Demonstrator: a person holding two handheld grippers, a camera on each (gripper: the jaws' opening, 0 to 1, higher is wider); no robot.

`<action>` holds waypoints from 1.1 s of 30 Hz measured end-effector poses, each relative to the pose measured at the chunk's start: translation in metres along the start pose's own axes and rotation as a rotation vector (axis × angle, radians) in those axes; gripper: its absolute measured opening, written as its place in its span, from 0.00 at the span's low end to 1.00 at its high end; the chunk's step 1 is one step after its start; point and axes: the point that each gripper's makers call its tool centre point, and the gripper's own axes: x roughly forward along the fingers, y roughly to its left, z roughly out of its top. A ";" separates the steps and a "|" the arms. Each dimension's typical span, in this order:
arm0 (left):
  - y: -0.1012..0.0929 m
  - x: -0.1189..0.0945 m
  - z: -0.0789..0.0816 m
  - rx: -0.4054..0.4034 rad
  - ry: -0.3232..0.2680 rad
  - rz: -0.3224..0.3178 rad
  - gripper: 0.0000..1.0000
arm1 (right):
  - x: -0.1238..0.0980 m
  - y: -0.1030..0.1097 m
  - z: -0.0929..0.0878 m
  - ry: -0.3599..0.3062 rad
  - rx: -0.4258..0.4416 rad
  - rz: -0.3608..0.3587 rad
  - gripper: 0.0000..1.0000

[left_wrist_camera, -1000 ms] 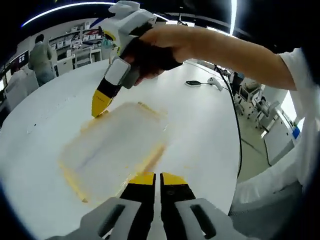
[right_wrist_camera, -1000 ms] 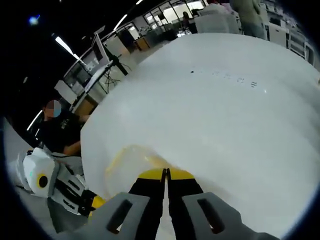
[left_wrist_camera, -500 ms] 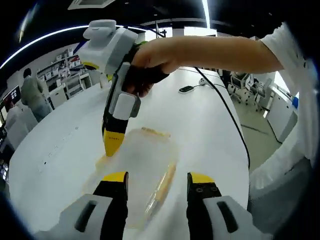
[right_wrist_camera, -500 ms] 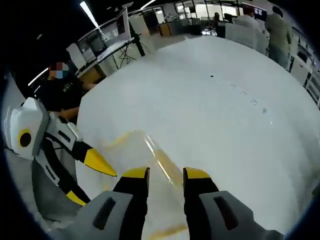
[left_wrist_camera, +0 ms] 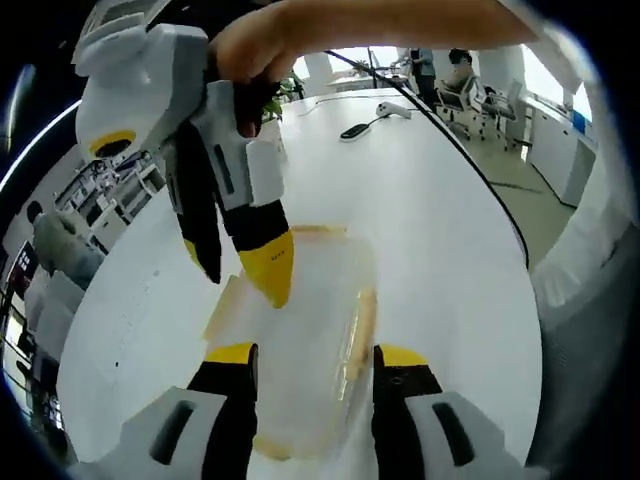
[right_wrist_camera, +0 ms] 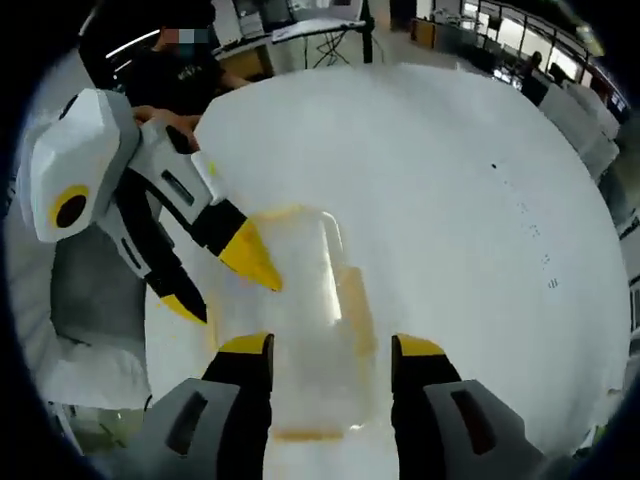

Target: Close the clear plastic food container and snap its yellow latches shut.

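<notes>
The clear plastic food container (left_wrist_camera: 310, 310) lies flat on the white table (left_wrist_camera: 440, 230), with yellow latches along its sides, one of them the yellow latch (left_wrist_camera: 362, 322) on the right. In the left gripper view my left gripper (left_wrist_camera: 315, 358) is open, its jaws straddling the container's near end. My right gripper (left_wrist_camera: 235, 265) comes down from the upper left, open, one yellow tip over the lid. In the right gripper view the same container (right_wrist_camera: 305, 290) sits between the open jaws of my right gripper (right_wrist_camera: 332, 347). The left gripper (right_wrist_camera: 228, 290) reaches in from the left, open, beside the container's edge.
A black device (left_wrist_camera: 355, 130) and a white one (left_wrist_camera: 395, 112) lie at the far end of the table, with a black cable running along its right edge. A seated person (right_wrist_camera: 180, 60) is beyond the table's far side (right_wrist_camera: 450, 200).
Both grippers went from shut to open about a second ago. Both have since moved in closer over the container, each now straddling one end.
</notes>
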 end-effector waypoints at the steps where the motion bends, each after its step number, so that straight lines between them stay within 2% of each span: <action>1: 0.001 0.000 0.000 0.000 0.001 0.005 0.38 | 0.000 0.000 -0.001 0.018 -0.022 -0.002 0.45; 2: 0.001 0.000 0.000 -0.006 0.000 0.004 0.38 | 0.002 0.000 -0.002 0.052 -0.053 -0.004 0.46; 3: 0.002 0.000 -0.001 -0.007 0.000 0.004 0.38 | 0.003 0.001 0.003 0.038 -0.042 0.000 0.46; 5: 0.001 0.000 -0.001 0.012 0.005 0.007 0.38 | 0.002 0.001 0.002 0.082 -0.095 -0.002 0.46; 7: 0.001 0.001 -0.003 0.083 0.028 0.020 0.38 | 0.003 0.011 0.005 0.116 -0.155 -0.004 0.45; 9: -0.001 0.003 -0.004 0.080 0.035 0.027 0.38 | 0.005 0.019 0.005 0.157 -0.206 0.027 0.40; 10: 0.001 0.003 -0.005 0.180 0.049 0.039 0.38 | 0.007 0.027 0.004 0.178 -0.208 0.070 0.37; 11: 0.000 0.004 -0.008 0.274 0.077 0.070 0.38 | 0.008 0.022 0.004 0.199 -0.218 0.039 0.37; 12: -0.001 0.005 -0.008 0.310 0.086 0.092 0.38 | 0.008 0.021 0.004 0.204 -0.200 0.027 0.37; 13: 0.000 0.005 -0.011 0.339 0.118 0.131 0.38 | 0.009 0.022 0.003 0.207 -0.189 0.036 0.37; 14: 0.000 0.005 -0.012 0.348 0.128 0.144 0.37 | 0.010 0.022 0.002 0.210 -0.173 0.047 0.38; 16: -0.001 0.007 -0.011 0.328 0.130 0.149 0.37 | 0.010 0.021 0.000 0.212 -0.090 0.069 0.39; 19: 0.001 0.005 -0.010 0.263 0.108 0.134 0.37 | 0.012 0.024 0.001 0.190 -0.033 0.086 0.43; 22: -0.001 0.002 -0.007 0.164 0.071 0.054 0.38 | 0.014 0.027 0.000 0.176 -0.013 0.103 0.48; 25: -0.001 0.000 -0.007 0.155 0.054 0.003 0.39 | 0.014 0.026 0.000 0.171 -0.007 0.112 0.48; 30: -0.002 0.003 -0.007 0.169 0.075 0.008 0.39 | 0.013 0.030 0.000 0.183 -0.022 0.116 0.47; 33: -0.001 0.003 -0.007 0.171 0.085 0.010 0.38 | 0.012 0.033 0.002 0.210 -0.084 0.099 0.47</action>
